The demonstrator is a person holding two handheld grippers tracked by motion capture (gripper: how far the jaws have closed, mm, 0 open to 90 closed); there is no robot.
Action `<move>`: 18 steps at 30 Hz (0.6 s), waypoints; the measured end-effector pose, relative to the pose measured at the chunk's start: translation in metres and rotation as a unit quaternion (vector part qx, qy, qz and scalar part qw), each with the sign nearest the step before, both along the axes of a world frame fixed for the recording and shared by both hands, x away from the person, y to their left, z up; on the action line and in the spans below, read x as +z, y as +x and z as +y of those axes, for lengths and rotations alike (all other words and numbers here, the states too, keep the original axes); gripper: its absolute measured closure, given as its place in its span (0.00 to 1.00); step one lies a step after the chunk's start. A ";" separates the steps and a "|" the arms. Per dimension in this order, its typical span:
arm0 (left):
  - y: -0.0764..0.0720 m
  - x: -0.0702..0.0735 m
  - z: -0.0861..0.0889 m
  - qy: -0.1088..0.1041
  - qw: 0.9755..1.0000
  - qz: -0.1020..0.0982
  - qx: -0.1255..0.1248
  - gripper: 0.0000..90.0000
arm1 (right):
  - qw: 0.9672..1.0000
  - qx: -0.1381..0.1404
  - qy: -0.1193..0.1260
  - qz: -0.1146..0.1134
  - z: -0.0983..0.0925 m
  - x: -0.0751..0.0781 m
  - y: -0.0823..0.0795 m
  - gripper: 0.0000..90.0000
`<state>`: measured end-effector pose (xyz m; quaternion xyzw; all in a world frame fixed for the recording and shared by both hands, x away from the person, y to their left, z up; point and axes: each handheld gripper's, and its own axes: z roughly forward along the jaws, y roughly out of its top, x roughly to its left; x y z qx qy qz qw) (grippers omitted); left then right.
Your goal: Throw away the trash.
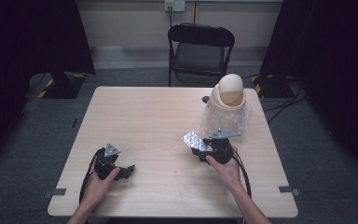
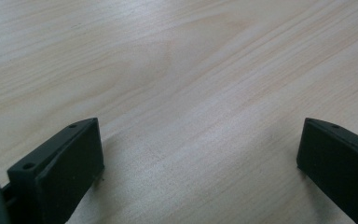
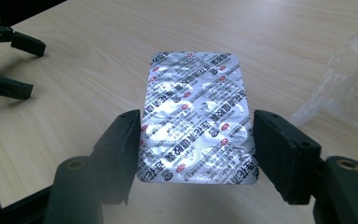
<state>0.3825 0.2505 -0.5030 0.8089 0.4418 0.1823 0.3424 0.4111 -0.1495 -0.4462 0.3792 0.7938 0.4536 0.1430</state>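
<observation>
My right gripper (image 3: 196, 140) has its 2 jaws clenched on the long edges of a silver pill sheet (image 3: 196, 116), 1 jaw on each side, foil side with red and black print facing up toward me. The sheet reaches forward past the jaws, above the pale wood desk (image 3: 74, 84). In the high view the right gripper (image 1: 204, 149) sits in my right hand (image 1: 226, 165) on the right half of the desk, with the pill sheet (image 1: 195, 139) sticking out to its left.

My left gripper (image 2: 200, 158) is released: its 2 jaws stand wide apart with bare wood grain between them, close to the desk top. From above, the left gripper (image 1: 123, 171) lies low near the front left of the desk, my left hand (image 1: 100, 179) around it, well apart from the right one.

Just beyond my right gripper stands a cream bin (image 1: 228, 93) with a rounded swing lid, lined with a crinkled clear plastic bag (image 1: 235, 119) that spills down its sides. A black folding chair (image 1: 200, 49) stands past the far edge of the desk.
</observation>
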 end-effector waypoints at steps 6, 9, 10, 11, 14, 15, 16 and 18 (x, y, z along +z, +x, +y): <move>0.000 0.000 0.000 0.002 1.000 0.000 0.003 0.00 | 1.000 -0.004 0.027 0.008 -0.006 0.009 -0.002 0.38; 0.000 0.000 0.000 0.002 1.000 0.000 0.003 0.00 | 1.000 -0.007 0.019 0.007 -0.008 0.010 -0.004 0.38; 0.000 0.000 0.000 0.002 1.000 0.000 0.003 0.00 | 1.000 -0.012 0.026 0.010 -0.013 0.012 -0.002 0.38; 0.000 0.000 0.000 0.002 1.000 0.000 0.003 0.00 | 1.000 -0.012 0.026 0.010 -0.013 0.012 -0.002 0.38; 0.000 0.000 0.000 0.002 1.000 0.000 0.002 0.00 | 0.999 -0.015 0.036 -0.001 -0.021 0.023 -0.005 0.39; 0.000 0.000 0.000 0.002 1.000 0.000 0.002 0.00 | 0.999 -0.015 0.036 -0.001 -0.021 0.023 -0.005 0.39; 0.000 0.000 0.000 0.002 1.000 0.000 0.002 0.00 | 0.999 -0.017 0.036 -0.005 -0.023 0.026 -0.006 0.38; 0.000 0.000 0.000 0.002 1.000 0.000 0.002 0.00 | 0.999 -0.023 0.041 -0.012 -0.028 0.032 -0.006 0.38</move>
